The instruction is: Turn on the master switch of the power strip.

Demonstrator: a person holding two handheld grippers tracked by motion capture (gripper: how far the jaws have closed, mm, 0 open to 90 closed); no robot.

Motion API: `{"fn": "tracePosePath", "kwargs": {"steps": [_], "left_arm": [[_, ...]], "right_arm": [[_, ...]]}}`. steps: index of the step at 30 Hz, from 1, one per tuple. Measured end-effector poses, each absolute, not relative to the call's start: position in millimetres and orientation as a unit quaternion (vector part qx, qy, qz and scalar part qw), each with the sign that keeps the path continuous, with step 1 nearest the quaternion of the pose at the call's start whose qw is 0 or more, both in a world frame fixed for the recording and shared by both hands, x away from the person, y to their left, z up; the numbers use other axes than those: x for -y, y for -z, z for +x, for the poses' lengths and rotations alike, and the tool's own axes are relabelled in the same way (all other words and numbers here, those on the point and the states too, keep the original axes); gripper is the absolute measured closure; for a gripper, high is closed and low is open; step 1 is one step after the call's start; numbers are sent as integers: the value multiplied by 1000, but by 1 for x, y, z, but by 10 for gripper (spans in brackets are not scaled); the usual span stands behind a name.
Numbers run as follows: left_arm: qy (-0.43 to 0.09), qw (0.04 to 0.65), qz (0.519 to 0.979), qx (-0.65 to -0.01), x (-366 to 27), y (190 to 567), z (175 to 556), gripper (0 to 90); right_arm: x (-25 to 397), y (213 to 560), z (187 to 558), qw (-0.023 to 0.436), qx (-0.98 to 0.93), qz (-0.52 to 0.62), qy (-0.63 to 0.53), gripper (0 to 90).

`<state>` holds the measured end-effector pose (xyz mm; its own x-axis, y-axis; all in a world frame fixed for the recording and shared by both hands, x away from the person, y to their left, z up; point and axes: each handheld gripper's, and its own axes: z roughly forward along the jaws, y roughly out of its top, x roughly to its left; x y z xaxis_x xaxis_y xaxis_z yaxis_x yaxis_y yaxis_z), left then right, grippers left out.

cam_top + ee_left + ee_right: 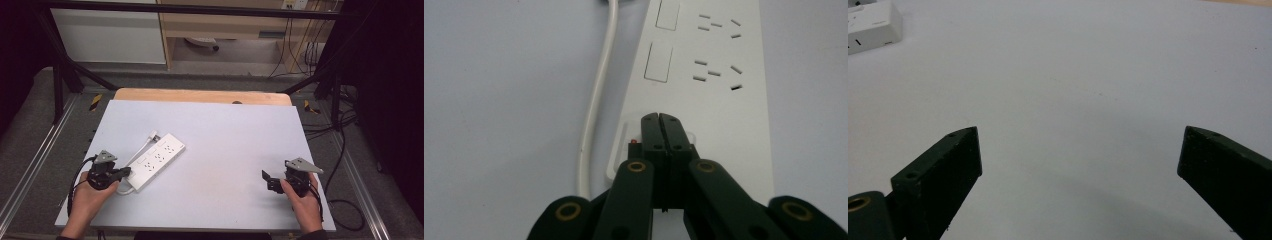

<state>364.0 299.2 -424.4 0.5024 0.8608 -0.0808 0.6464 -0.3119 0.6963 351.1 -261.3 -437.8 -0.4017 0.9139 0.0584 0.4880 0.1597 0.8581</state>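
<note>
White plastic, the power strip [158, 160] lies left of centre in the high view, its cord [594, 105] trailing beside it. The left gripper [659, 120], jaws pressed together with nothing between them, is set on the switch [626, 145] at the strip's near end. Pushed off-centre, the light strip could be skidded or tipped (the smooth sheet offers little grip). The right gripper [1078, 155] is held wide open and empty at lower right. A pale grey tabletop [235, 145] is seen, with carpet and cables beyond.

Pale grey table [225, 145] w/ white power strip [159, 159] (cord [141, 150] attached) lying left of centre.
</note>
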Motion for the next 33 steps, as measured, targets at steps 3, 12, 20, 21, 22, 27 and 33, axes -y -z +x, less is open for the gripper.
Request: {"fn": "tracePosePath", "kwargs": {"steps": [3, 12, 20, 21, 22, 27, 33], "left_arm": [[-159, 340, 798, -472, -298, 424, 364, 900], [-159, 340, 796, -474, -297, 424, 364, 900], [-158, 342, 795, -476, -298, 424, 364, 900], [-158, 342, 795, -476, -298, 424, 364, 900], [-158, 342, 795, -476, -298, 424, 364, 900], [-159, 343, 794, -476, -298, 424, 364, 900], [-161, 345, 793, -476, -298, 425, 363, 900]], "right_arm": [[261, 438, 351, 248, -720, 487, -427, 44], [261, 438, 351, 250, -721, 486, -427, 44], [261, 438, 351, 246, -721, 488, -427, 43], [261, 438, 351, 248, -721, 486, -427, 43], [261, 438, 351, 248, -721, 486, -427, 43], [261, 438, 351, 248, -721, 487, -427, 43], [261, 438, 351, 249, -720, 487, -427, 43]]}}
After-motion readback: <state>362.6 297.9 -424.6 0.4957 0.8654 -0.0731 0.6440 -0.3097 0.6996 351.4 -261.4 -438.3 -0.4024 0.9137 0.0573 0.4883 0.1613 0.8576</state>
